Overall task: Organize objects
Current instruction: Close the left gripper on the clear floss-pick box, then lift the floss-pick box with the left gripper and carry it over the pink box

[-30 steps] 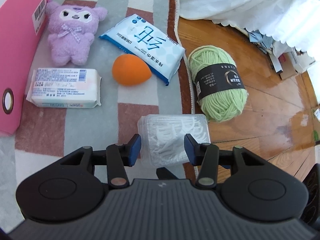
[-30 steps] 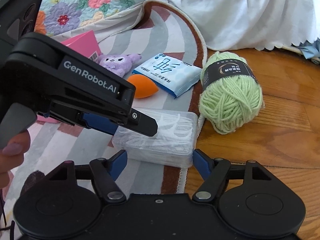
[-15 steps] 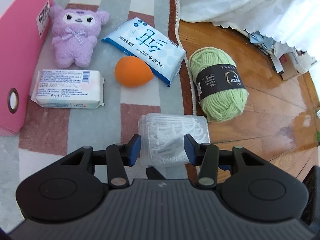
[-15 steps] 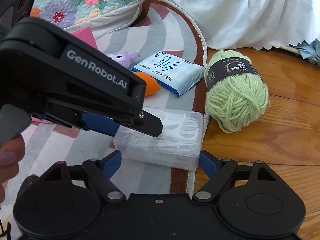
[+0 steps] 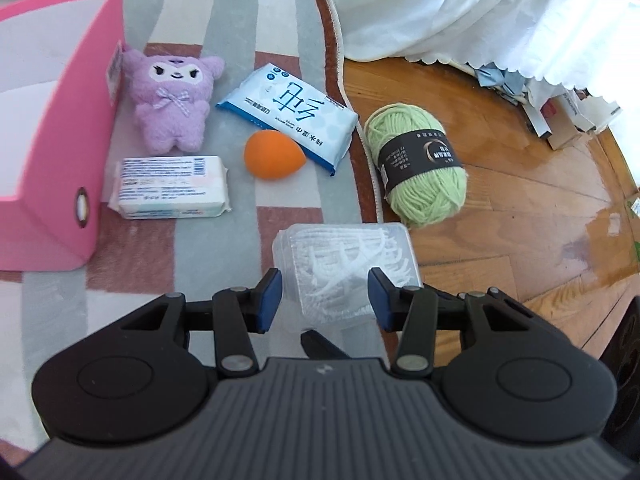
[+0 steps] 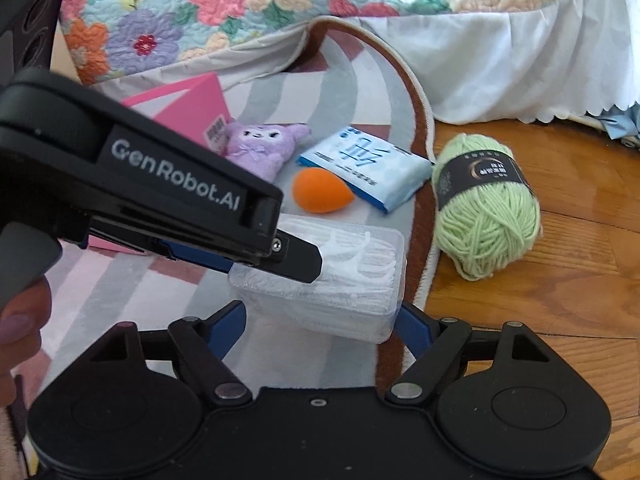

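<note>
1. Striped rug (image 5: 180,256) in grey, white and dusty red, edged in brown, is seen under most of the things; wooden floor (image 5: 520,220) lies beside it.
2. Nearest, a clear box of floss picks (image 6: 360,272) is pinched by both claws, over the rug's brown edge. Whether it is clear of the rug cannot be told.
3. The right gripper (image 6: 322,320) is closed on the box's two short ends by its blue pads; its jaws have just been closing slightly, with the box between them.
4. The left gripper (image 5: 326,300) is clamped across the box's narrower width. "GenRobot.AI" is printed in white on its side, and a person's hand (image 6: 20,320) is seen at its handle.
5. Just beyond, a green yarn ball (image 5: 420,168) is found on the floor against the rug's edge. Its black band carries a gold ring and small print that cannot be read.
6. An orange sponge (image 5: 274,155), egg-shaped, is touched by a blue wipes pack (image 5: 292,116) marked with large blue Chinese characters.
7. A white pack (image 5: 172,188) with blue small print and a barcode is laid near a pink file box (image 5: 52,152), which bears a barcode sticker and a ringed finger hole.
8. A purple plush toy (image 5: 170,104) is set beside the file box, behind the white pack.
9. Farthest, a white bed skirt (image 5: 440,20) and a floral quilt (image 6: 240,0) are seen.
</note>
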`<action>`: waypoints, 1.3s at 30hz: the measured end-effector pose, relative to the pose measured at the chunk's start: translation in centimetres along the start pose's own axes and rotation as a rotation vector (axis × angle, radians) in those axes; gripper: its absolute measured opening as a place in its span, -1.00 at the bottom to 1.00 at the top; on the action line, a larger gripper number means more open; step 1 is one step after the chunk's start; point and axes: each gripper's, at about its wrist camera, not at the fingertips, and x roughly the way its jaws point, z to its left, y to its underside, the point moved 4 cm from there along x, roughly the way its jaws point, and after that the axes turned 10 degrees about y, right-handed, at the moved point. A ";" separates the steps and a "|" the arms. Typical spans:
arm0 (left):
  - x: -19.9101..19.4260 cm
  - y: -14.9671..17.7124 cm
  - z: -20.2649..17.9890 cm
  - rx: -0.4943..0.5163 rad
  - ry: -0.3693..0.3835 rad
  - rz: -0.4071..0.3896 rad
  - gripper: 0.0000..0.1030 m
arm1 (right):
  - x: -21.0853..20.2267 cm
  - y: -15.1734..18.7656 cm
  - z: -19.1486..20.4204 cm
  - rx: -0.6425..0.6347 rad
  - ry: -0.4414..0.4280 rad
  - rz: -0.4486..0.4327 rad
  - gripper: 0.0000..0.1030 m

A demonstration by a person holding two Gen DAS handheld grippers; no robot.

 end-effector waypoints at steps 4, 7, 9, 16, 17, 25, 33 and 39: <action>-1.7 0.6 -0.1 0.007 -0.002 -0.009 -0.13 | -1.2 0.0 0.9 -0.024 -0.017 0.002 0.60; -3.0 0.9 0.0 0.003 -0.006 -0.021 -0.13 | -2.0 -0.4 1.4 -0.026 -0.037 0.005 0.58; -4.0 0.9 -0.1 0.004 -0.006 -0.028 -0.13 | -2.7 -0.6 1.8 -0.037 -0.045 -0.002 0.56; -7.3 0.9 -0.9 0.043 -0.023 -0.035 -0.16 | -4.7 -1.6 3.8 -0.110 -0.026 -0.012 0.52; -7.7 1.0 -1.0 0.049 -0.026 -0.038 -0.16 | -4.9 -1.7 4.0 -0.116 -0.024 -0.013 0.52; -10.9 1.3 -1.6 0.095 -0.053 -0.049 -0.15 | -7.1 -2.7 6.1 -0.169 -0.023 -0.027 0.50; -13.9 1.7 -1.0 0.116 -0.086 -0.072 -0.13 | -8.3 -3.9 8.7 -0.218 -0.037 -0.019 0.49; -15.8 1.9 -0.1 0.118 -0.091 -0.072 -0.14 | -8.8 -4.7 10.5 -0.245 -0.049 0.022 0.49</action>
